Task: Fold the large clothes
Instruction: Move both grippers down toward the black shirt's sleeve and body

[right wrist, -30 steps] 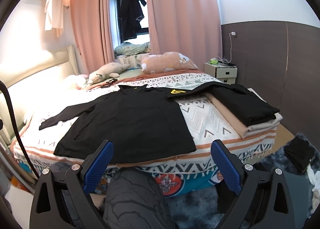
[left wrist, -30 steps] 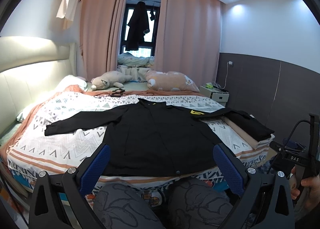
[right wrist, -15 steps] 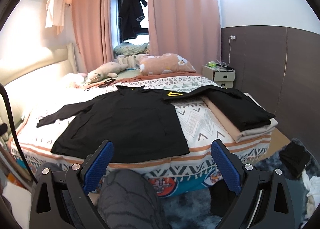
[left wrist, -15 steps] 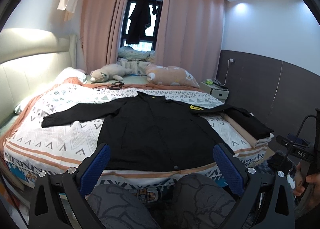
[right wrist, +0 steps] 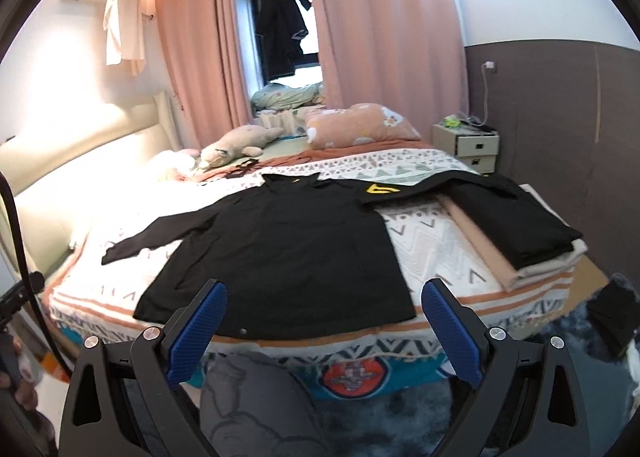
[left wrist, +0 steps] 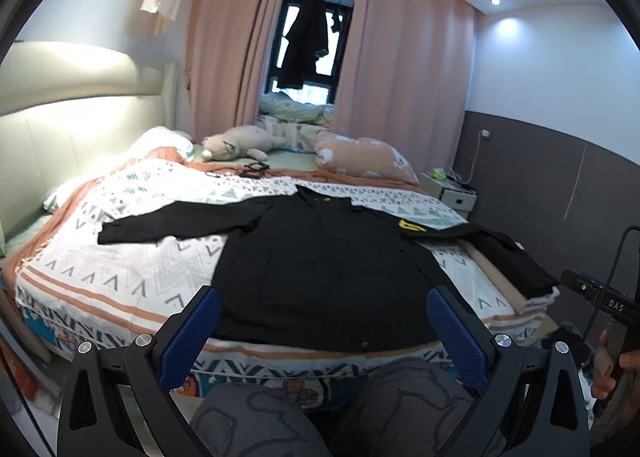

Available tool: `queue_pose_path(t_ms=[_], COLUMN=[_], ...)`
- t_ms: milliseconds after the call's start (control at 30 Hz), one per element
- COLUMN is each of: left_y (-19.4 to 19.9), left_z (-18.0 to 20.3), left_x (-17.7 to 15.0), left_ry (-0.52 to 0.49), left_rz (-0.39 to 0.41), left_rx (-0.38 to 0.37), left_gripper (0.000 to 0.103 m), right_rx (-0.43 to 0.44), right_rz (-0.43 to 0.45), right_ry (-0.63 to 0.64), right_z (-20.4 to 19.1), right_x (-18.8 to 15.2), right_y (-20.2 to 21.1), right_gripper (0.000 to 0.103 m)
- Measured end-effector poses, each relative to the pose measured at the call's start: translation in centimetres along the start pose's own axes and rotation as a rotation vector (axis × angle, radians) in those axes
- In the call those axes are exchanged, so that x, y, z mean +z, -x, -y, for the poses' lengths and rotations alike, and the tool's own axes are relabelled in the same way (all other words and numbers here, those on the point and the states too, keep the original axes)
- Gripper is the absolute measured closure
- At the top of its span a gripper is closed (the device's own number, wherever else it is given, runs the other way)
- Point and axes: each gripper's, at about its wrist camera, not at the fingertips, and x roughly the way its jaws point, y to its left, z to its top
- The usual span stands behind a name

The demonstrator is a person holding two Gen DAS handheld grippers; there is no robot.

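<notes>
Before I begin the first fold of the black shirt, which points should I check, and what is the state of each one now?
1. Left claw open and holding nothing: ok.
2. Right claw open and holding nothing: ok.
3. Black shirt spread flat on the bed, hem at the near edge: ok.
4. Far-left sleeve stretched out flat: ok.
5. Other sleeve free: not ok, it lies over the stack of folded clothes.
6. Front buttons all fastened: cannot tell.
</notes>
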Motion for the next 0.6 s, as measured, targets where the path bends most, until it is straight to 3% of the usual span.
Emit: queue_pose_path(t_ms=[267,600], left_y=[-3.3,-10.6], left_z=[-1.9,-6.4], left_x=[1.7,3.5], left_ry=[-0.004,0.04], left_rz=[-0.006,-0.062], left_rx=[0.067,0.094], left_gripper=[0.0,0.001], right_rx=[0.034,0.048], right_rz=[-0.03,-0.085], right_ry=[-0.015,0.018], right_z=[-0.8,-5.1], right_x=[2.7,5.6], right_y=[-6.4,-15.1], right_gripper=[0.005,0.005])
